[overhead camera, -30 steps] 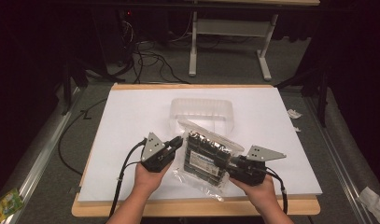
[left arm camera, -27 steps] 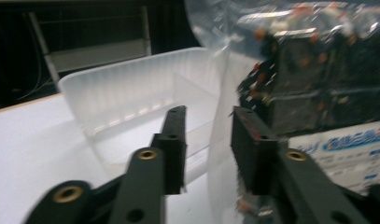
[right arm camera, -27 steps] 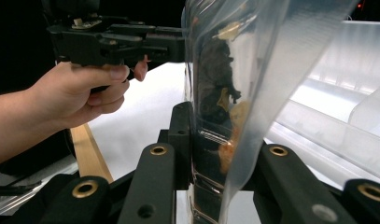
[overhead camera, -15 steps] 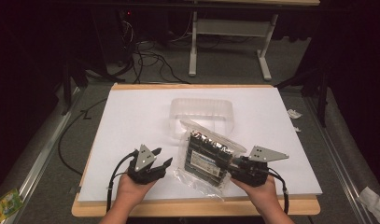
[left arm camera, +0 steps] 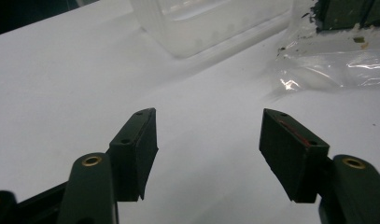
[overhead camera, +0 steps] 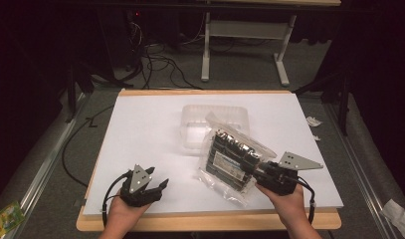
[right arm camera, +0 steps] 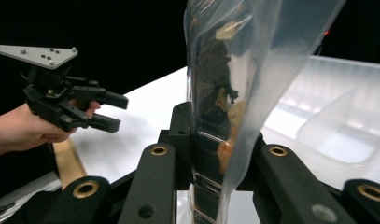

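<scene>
While the right gripper clamps a clear bag of dark blocks, left gripper just opened, empty.

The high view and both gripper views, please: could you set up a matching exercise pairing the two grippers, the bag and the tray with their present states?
Things:
1. left gripper
2. right gripper
3. clear bag of dark packets
4. clear plastic tray

States:
A. lies on the white board beyond the bag, untouched
B. clamped at one edge, partly lifted
C. jaws apart, nothing between them
D. jaws closed on plastic film

Pairs: 1-C, 2-D, 3-B, 4-A
</scene>
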`<action>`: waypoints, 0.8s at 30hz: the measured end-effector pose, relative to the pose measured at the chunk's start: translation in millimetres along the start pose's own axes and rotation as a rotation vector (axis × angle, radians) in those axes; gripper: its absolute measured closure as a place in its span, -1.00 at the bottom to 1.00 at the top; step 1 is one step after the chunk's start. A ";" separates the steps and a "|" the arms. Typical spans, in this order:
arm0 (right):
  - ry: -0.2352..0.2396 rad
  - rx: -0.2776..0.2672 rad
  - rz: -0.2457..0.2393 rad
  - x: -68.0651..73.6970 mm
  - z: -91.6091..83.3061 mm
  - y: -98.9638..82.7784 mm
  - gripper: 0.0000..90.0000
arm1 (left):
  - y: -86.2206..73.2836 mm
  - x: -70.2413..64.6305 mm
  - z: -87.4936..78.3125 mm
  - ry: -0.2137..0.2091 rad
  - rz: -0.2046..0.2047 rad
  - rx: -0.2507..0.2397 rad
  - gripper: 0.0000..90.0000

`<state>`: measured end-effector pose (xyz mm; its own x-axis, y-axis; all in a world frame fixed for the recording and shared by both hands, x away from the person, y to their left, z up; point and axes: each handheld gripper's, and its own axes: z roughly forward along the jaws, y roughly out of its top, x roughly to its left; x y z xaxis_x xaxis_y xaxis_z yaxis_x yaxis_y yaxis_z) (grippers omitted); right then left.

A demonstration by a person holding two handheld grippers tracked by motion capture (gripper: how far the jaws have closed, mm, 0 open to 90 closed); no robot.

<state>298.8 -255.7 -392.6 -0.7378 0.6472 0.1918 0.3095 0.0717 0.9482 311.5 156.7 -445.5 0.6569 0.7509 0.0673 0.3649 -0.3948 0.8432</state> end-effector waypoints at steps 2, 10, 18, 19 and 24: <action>-0.017 -0.010 -0.002 -3.0 -4.1 1.5 0.69 | 0.1 3.5 0.2 -0.004 -0.029 -0.006 -0.18; -0.076 -0.050 0.008 -15.2 -15.0 8.8 0.69 | 2.8 7.4 0.1 -0.012 -0.039 -0.027 -0.17; -0.129 -0.092 0.004 -28.0 -19.8 29.7 0.69 | 2.2 12.0 -2.9 -0.027 -0.064 -0.045 -0.16; -0.133 -0.094 -0.002 -30.1 -18.8 33.6 0.69 | 2.3 12.4 -3.0 -0.027 -0.065 -0.047 -0.16; -0.140 -0.108 -0.030 -39.3 -8.6 58.4 0.69 | 2.8 12.2 -2.2 -0.029 -0.063 -0.042 -0.15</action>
<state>340.7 -283.5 -342.6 -0.6523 0.7461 0.1332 0.2169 0.0154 0.9761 319.1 165.9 -441.1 0.6528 0.7575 -0.0019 0.3786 -0.3241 0.8670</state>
